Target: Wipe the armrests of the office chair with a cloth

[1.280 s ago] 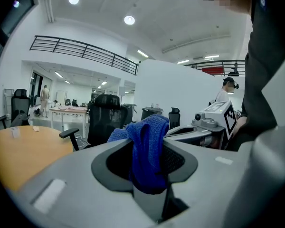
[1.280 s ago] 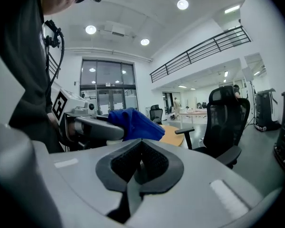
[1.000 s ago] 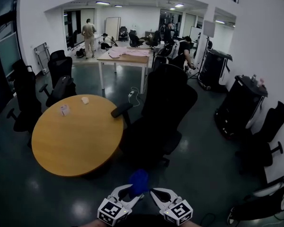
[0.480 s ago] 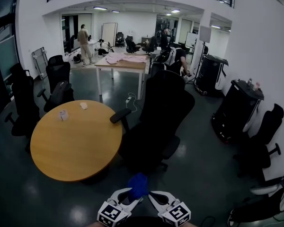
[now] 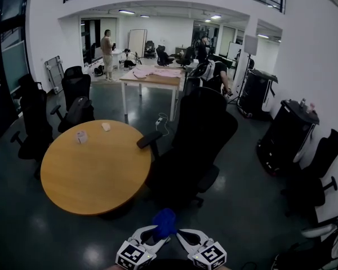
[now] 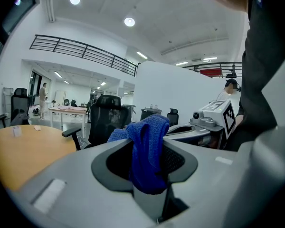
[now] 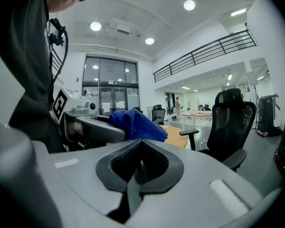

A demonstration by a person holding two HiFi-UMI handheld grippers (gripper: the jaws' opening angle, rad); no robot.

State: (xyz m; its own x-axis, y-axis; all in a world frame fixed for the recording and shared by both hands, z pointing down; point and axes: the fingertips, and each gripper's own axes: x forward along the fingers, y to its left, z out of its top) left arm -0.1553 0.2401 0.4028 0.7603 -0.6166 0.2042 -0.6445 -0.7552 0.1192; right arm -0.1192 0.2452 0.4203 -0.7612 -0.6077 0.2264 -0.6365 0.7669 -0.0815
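In the head view, the left gripper [image 5: 155,235] and right gripper [image 5: 185,236] sit side by side at the bottom edge, well apart from the chair [image 5: 201,129]. A blue cloth [image 5: 165,220] sticks up from the left gripper. The chair stands just beside a round table [image 5: 93,170], one armrest [image 5: 149,139] reaching over the table's rim. Two small items [image 5: 81,136] lie on the table's far side.

In the left gripper view, the left gripper [image 6: 146,172] is clamped on the cloth [image 6: 146,144], which bunches above the jaws and hangs down between them. The chair [image 6: 104,120] stands beyond, the table [image 6: 23,146] to its left and the right gripper [image 6: 202,125] close on the right.

In the right gripper view, the right gripper [image 7: 140,167] has its jaws closed together with nothing between them. The cloth [image 7: 135,124] shows just beyond, in the left gripper [image 7: 92,128]. The chair [image 7: 230,122] stands to the right.
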